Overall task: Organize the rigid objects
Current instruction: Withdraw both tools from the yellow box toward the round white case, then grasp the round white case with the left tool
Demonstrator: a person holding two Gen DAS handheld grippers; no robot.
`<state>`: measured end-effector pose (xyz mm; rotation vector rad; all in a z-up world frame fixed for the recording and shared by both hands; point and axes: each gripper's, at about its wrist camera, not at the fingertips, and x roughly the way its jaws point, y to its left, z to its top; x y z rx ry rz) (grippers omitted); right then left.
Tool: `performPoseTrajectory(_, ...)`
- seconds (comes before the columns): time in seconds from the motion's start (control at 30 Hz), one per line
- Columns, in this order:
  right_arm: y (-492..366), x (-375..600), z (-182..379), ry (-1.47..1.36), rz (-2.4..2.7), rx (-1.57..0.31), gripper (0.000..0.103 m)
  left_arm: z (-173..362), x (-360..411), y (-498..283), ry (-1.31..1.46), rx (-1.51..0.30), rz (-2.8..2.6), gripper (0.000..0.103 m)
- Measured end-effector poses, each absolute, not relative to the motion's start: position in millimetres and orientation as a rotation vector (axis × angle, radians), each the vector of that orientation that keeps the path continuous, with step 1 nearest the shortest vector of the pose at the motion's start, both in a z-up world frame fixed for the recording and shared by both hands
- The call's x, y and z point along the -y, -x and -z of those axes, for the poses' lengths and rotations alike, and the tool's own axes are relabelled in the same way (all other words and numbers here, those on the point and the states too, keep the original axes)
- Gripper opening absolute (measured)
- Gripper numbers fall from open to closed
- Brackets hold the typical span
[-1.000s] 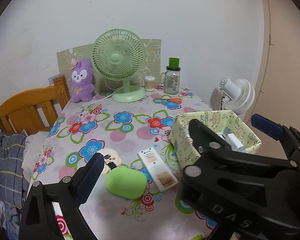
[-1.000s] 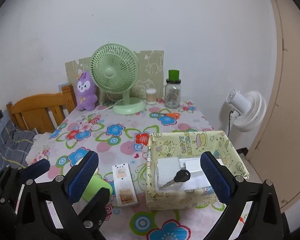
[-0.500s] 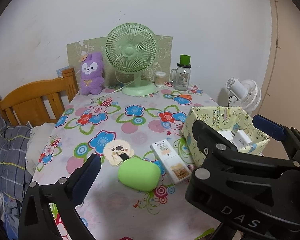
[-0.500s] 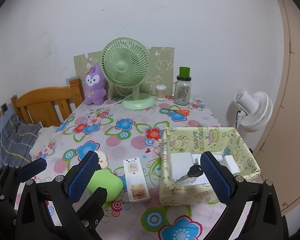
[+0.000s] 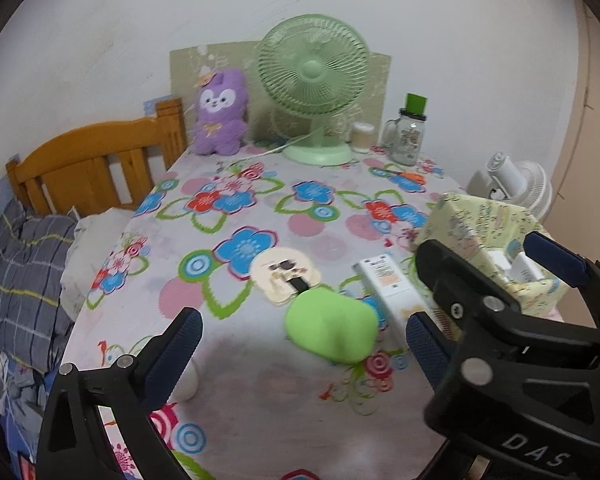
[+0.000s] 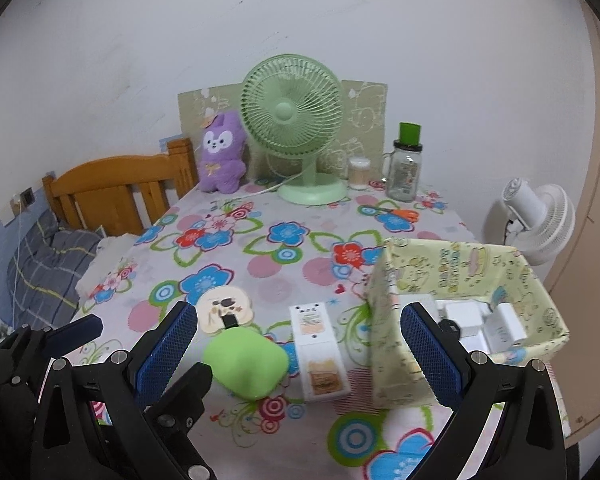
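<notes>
surface: counter (image 6: pixel 260 248) with floral cloth, against a white wall; wooden bed frame (image 6: pixel 116 192) at left
far edge: green desk fan (image 6: pixel 296 120), purple plush (image 6: pixel 220 152), glass jar (image 6: pixel 406 168) with green lid
near centre: green rounded case (image 6: pixel 246 362) lay on the cloth, touching nothing but a round cartoon pad (image 6: pixel 224 308) just behind it
beside it: white remote (image 6: pixel 318 352) flat, just right of the case
right: yellow patterned box (image 6: pixel 472 320) held several white items, too small to tell
left gripper (image 5: pixel 300 344): fingers released, spread wide, case ahead between them, no contact
right gripper (image 6: pixel 298 348): fingers released, wide apart, nothing grasped; case and remote in the gap ahead
</notes>
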<state>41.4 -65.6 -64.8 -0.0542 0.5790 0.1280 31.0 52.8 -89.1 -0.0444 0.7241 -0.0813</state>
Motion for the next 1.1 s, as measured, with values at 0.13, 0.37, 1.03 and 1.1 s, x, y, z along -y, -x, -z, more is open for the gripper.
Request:
performPoseTrajectory(0.13, -46, 54, 74, 0.068, -0.153, -0.592, 0.103, 99, -66, -33, 0.054, -0.747, 0.057, 0.103)
performPoseTrajectory(0.37, -55, 37, 91, 0.085, -0.178, -0.618, 0.103, 115, -82, -37, 0.052, -0.778, 0.016, 0.103)
performPoseTrajectory(1.03, -67, 2, 137, 0.116, -0.200, -0.691, 0.103, 159, -125, -42, 0.082, -0.862, -0.089, 0.103)
performPoseTrajectory(1.1, -66, -1, 141, 0.122, -0.201, -0.698, 0.103, 163, -128, -41, 0.088, -0.872, -0.092, 0.103)
